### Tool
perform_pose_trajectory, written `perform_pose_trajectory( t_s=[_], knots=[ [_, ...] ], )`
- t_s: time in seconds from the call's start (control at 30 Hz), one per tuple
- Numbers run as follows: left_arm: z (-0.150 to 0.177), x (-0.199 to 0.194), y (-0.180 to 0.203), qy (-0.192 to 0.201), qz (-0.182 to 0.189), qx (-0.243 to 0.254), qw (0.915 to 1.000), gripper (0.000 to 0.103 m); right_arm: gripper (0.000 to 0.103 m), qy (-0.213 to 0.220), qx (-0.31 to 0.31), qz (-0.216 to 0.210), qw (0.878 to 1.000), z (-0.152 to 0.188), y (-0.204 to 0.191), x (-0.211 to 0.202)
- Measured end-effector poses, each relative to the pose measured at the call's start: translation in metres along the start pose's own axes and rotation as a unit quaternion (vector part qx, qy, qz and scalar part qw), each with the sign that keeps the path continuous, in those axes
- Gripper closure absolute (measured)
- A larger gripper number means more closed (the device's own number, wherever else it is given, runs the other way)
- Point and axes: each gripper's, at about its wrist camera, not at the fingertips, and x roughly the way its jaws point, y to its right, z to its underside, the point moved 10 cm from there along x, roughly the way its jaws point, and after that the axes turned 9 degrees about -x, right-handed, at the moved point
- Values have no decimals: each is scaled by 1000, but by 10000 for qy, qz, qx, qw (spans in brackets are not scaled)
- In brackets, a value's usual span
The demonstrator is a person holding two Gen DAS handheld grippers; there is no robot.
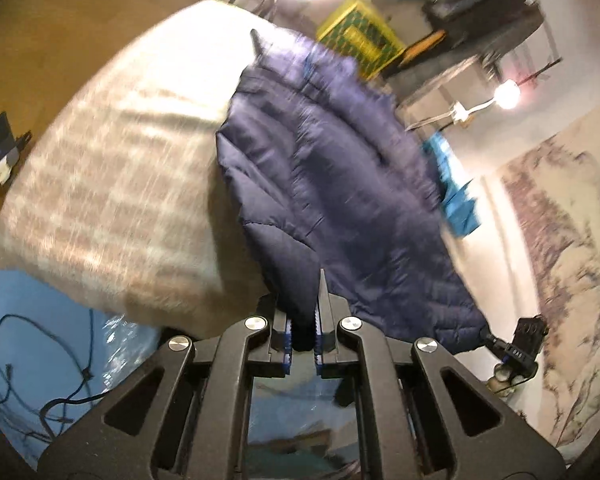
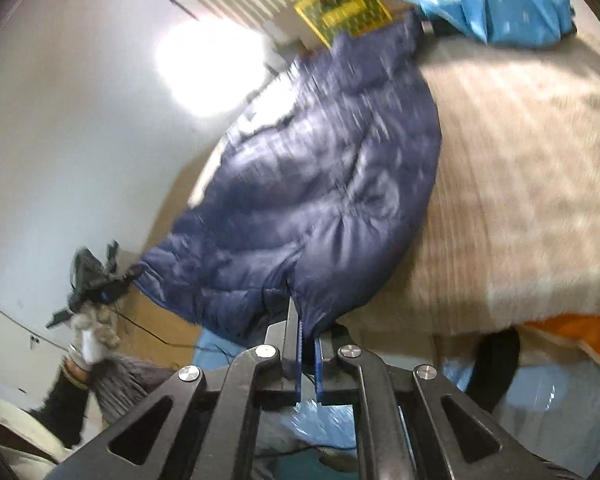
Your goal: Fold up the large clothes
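two hand-held grippers [image 1: 304, 320] [image 2: 306, 332] pinch the navy jacket's [image 1: 320, 168] hem edge above the bed [image 1: 112, 184].

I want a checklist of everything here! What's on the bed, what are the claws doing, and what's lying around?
Surface: bed with a pale checked cover.
Job's things: navy puffer jacket, lifted at its near edge, far end over the bed.
Clutter: blue cloth bunched at the bed's far end; yellow crate behind.
Grippers: left claw and right claw both shut on the jacket's edge.
Cables: dark cords on the blue floor sheet.
Surroundings: bright lamp, white wall; views blurred by motion.
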Motion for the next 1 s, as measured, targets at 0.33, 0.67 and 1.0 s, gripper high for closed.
perform_pose_trajectory(
  t_s=[0.33, 0.67, 1.0],
  knots=[
    [-37, -6, 33, 258, 168, 12, 9995, 98, 102, 403, -11, 139, 9991, -37, -7, -17],
    [-110, 11, 78, 667, 276, 259, 9971, 99, 102, 870, 74, 127, 9961, -108, -4, -27],
    [-196, 63, 110, 988, 79, 499, 9938, 99, 103, 1035, -4, 682, 9923, -198, 27, 3]
  ],
)
